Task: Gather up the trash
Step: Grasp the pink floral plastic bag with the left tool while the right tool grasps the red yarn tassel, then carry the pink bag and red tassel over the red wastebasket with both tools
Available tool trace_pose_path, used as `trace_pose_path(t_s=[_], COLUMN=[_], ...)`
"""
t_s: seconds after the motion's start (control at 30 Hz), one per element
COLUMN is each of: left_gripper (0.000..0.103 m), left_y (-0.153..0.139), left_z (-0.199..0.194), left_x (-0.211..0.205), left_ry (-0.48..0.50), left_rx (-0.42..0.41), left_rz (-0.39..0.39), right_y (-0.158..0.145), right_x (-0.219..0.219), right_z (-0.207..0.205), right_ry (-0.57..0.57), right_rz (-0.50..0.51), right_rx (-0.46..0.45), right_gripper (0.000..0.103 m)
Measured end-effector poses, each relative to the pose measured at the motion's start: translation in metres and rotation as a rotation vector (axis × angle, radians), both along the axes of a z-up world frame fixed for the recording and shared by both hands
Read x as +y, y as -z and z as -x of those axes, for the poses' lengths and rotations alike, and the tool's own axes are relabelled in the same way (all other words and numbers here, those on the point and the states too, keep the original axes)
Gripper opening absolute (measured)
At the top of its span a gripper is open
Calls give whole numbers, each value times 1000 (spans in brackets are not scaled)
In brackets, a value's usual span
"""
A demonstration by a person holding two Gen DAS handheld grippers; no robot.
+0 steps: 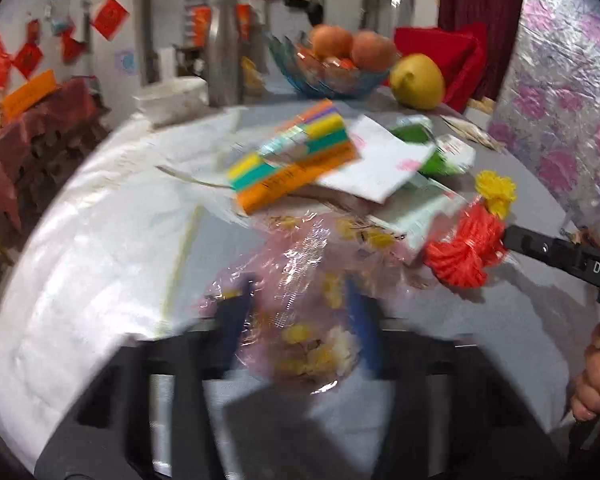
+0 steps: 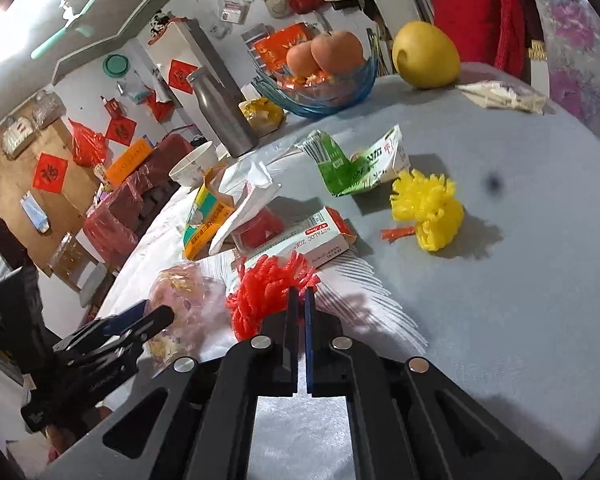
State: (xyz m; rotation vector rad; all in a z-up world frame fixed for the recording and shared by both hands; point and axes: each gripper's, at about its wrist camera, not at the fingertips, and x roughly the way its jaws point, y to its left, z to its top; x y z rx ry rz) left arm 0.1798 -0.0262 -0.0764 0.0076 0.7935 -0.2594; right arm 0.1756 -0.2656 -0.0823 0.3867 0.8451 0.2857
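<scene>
While pinched, red foam net [image 2: 268, 292] splays away leftward.

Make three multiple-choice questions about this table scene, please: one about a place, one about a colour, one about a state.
1. Where does the large yellow fruit lie?
A. inside the bowl
B. on the table beside the blue glass bowl
C. on the floor

2. What colour is the foam net at the tips of the right gripper?
A. red
B. green
C. white

3. How does the right gripper stand?
A. wide open above the net
B. shut on the red net
C. shut on the bottle

Answers:
1 B, the fruit rests on the tabletop to the right of the bowl, not in it.
2 A, the net at the fingertips is bright red; the loose net farther off is yellow.
3 B, the two fingers stand nearly together with the red net pinched between them.
</scene>
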Motion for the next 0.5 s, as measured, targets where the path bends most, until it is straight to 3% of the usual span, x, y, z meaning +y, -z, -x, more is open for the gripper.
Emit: trace_pose_path(t_s=[0.17, 0.5], left_gripper=[19, 19], left_y=[-10, -51], left_z=[13, 46], left_x=[8, 34], left_ry=[2, -53], left_rx=[-21, -115], left_rz=[63, 90], right_y=[0, -30], right_x=[-10, -28], right_z=[3, 30], right_ry=[8, 11], right_rz=[-10, -84], right_rx=[-7, -100], right_gripper=[3, 3])
